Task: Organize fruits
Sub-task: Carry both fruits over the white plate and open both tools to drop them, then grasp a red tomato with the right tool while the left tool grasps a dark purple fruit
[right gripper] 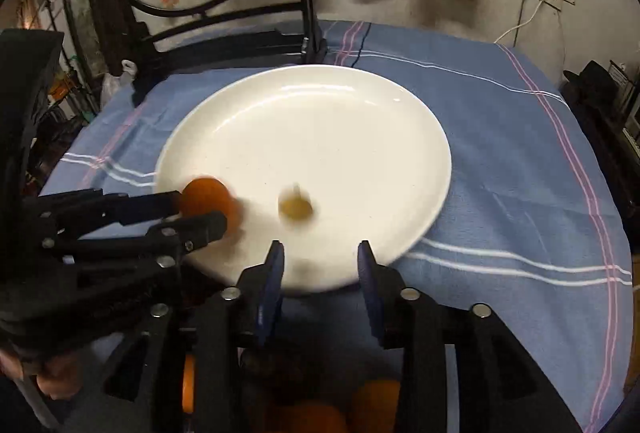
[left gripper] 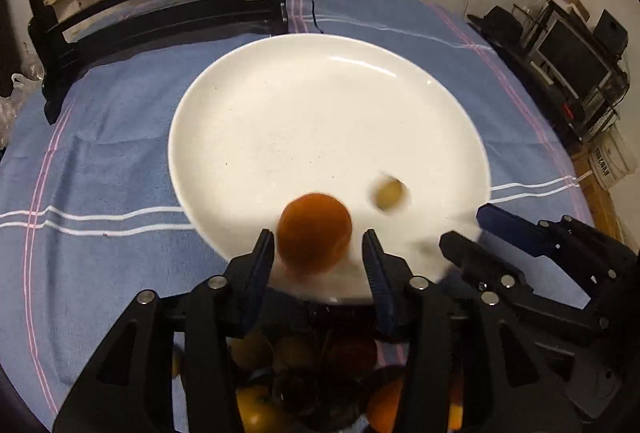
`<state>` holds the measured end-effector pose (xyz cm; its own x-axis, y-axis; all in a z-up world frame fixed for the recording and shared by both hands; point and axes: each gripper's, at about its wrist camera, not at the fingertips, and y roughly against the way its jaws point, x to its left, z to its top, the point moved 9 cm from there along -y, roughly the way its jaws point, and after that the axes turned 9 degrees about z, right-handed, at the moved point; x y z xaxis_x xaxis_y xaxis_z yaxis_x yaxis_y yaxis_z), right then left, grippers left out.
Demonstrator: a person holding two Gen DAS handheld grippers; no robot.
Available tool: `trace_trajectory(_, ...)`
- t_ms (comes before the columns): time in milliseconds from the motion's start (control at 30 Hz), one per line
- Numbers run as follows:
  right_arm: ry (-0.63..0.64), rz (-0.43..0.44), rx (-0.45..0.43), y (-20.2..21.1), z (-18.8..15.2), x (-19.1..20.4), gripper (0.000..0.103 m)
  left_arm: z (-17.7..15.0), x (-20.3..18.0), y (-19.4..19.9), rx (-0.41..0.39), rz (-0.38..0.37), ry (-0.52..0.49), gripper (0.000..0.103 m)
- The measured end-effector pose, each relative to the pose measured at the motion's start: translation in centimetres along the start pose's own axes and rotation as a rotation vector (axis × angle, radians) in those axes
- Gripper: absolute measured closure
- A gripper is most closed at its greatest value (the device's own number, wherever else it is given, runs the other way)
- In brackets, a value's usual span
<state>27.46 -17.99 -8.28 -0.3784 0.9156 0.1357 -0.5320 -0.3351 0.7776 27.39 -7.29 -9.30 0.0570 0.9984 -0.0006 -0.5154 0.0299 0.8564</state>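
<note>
A large white plate (left gripper: 320, 105) lies on a blue cloth, also in the right wrist view (right gripper: 320, 137). An orange fruit (left gripper: 314, 231), blurred, sits at the plate's near rim between my left gripper's (left gripper: 318, 245) open jaws; there is a gap on each side. It also shows in the right wrist view (right gripper: 210, 199). A small yellow-green fruit (left gripper: 387, 195), blurred, lies on the plate (right gripper: 295, 207). My right gripper (right gripper: 320, 257) is open and empty over the plate's near edge, and shows in the left wrist view (left gripper: 472, 229).
A black chair (left gripper: 160, 9) with a round glass back stands at the table's far left. Several orange and dark fruits (left gripper: 304, 385) lie beneath the grippers, near me (right gripper: 340, 413). Shelves with electronics (left gripper: 572, 65) stand at the right.
</note>
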Motion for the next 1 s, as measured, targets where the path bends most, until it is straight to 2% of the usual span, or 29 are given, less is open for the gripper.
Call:
trace_trajectory(100, -0.003, 0.043, -0.048, 2.9, -1.5, 0.1, 0.058, -0.7, 0.1, 3.5, -0.065, -0.013, -0.008, 0.035)
trace_trajectory(133, 0.0, 0.046, -0.066, 4.1, -2.2, 0.1, 0.054, -1.1, 0.3, 4.9, -0.104, 0.0, -0.015, 0.034)
trace_trajectory(200, 0.015, 0.036, -0.086, 5.9, -3.7, 0.0, 0.05, -2.4, 1.0, 7.1, -0.15, 0.037, -0.03, 0.024)
trace_trajectory(267, 0.024, 0.017, -0.101, 7.6, -5.5, -0.2, 0.045, -4.6, 1.5, 8.4, -0.169, 0.052, -0.04, 0.019)
trace_trajectory(433, 0.034, 0.057, -0.075, 10.0, -11.6, 0.4, 0.043, -10.4, 2.3, 9.1, -0.157, 0.088, -0.047, 0.019)
trace_trajectory(500, 0.056, 0.045, -0.073, 10.6, -13.6, 0.8, 0.043, -12.4, 2.5, 9.0, -0.14, 0.084, -0.036, 0.019)
trace_trajectory(600, 0.019, 0.025, -0.066, 10.8, -15.5, 0.3, 0.044, -14.3, 2.8, 8.5, -0.104, 0.056, -0.018, 0.019)
trace_trajectory(667, 0.006, -0.013, -0.037, 10.4, -16.2, -0.3, 0.049, -15.3, 2.9, 8.0, -0.086, 0.053, -0.013, 0.019)
trace_trajectory(733, 0.025, -0.121, 0.018, 9.7, -17.0, -1.2, 0.052, -16.1, 2.8, 7.8, -0.075, 0.061, -0.02, 0.019)
trace_trajectory(767, 0.032, -0.148, 0.032, 9.4, -17.2, -1.3, 0.052, -16.5, 2.7, 7.8, -0.076, 0.064, -0.023, 0.019)
trace_trajectory(933, 0.015, -0.136, 0.046, 7.7, -16.8, -1.4, 0.052, -17.2, 2.1, 8.0, -0.073, 0.063, -0.038, 0.019)
trace_trajectory(1000, -0.011, -0.137, 0.037, 7.6, -16.4, -1.6, 0.062, -17.3, 1.7, 8.1, -0.074, 0.069, -0.042, 0.019)
